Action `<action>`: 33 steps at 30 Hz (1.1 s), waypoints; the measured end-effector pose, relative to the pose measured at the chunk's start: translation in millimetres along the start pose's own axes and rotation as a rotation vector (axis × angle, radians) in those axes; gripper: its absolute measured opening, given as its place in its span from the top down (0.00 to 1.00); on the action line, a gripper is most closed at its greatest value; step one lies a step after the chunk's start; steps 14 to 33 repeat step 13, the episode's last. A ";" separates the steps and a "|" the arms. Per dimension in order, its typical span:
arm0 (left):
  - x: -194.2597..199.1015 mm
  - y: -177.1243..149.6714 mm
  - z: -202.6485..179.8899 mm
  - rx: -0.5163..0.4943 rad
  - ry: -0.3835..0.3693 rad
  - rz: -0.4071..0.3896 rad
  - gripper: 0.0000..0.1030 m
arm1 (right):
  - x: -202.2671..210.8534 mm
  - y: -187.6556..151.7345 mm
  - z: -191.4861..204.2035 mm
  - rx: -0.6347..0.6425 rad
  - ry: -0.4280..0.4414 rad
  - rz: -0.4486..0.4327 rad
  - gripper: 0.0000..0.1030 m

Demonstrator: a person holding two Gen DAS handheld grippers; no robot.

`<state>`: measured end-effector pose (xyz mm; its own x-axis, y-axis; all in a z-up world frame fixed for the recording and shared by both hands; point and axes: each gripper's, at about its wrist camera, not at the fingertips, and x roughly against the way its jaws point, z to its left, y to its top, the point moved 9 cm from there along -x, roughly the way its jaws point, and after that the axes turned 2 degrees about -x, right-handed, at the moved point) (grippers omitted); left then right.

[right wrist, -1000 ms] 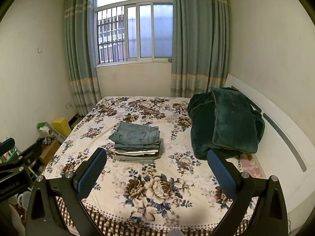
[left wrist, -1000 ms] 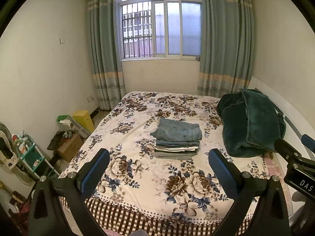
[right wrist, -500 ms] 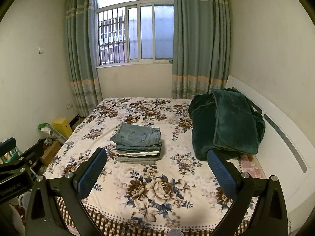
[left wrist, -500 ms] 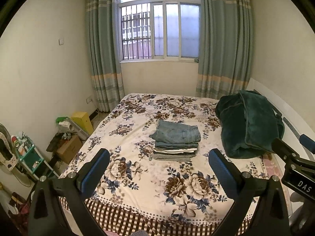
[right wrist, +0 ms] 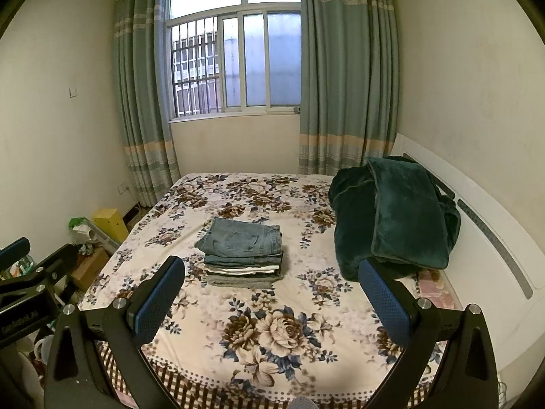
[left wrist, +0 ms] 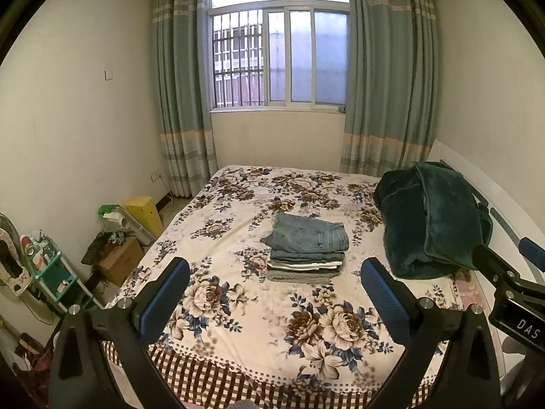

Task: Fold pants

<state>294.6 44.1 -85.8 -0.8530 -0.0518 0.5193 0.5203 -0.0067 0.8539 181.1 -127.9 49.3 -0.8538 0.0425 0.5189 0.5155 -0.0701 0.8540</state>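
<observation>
A stack of folded pants (left wrist: 306, 250), blue jeans on top, lies in the middle of the floral bed (left wrist: 238, 306); it also shows in the right wrist view (right wrist: 243, 252). My left gripper (left wrist: 272, 293) is open and empty, held back over the bed's near edge, well short of the stack. My right gripper (right wrist: 270, 289) is open and empty too, at a like distance. The right gripper's body shows at the right edge of the left wrist view (left wrist: 511, 289); the left one's body at the left edge of the right wrist view (right wrist: 30, 286).
A dark green blanket (left wrist: 432, 218) is heaped on the bed's right side against the white headboard (right wrist: 483, 238). Left of the bed on the floor are a cardboard box (left wrist: 119, 264), a yellow box (left wrist: 144, 213) and a small shelf (left wrist: 51, 272). A curtained window (left wrist: 279, 58) is behind.
Both grippers have drawn back and tilted up a little, so the bed and stack sit lower and slightly farther in view. Both stay open and empty.
</observation>
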 end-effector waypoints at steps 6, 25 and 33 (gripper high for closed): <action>0.0 1.4 1.4 -0.001 0.001 -0.002 0.00 | -1.9 0.8 0.7 -0.002 0.006 -0.002 0.00; 1.9 3.5 5.8 -0.001 0.002 -0.012 0.00 | -1.2 -0.2 5.7 0.000 0.007 0.000 0.00; 1.9 3.5 5.8 -0.001 0.002 -0.012 0.00 | -1.2 -0.2 5.7 0.000 0.007 0.000 0.00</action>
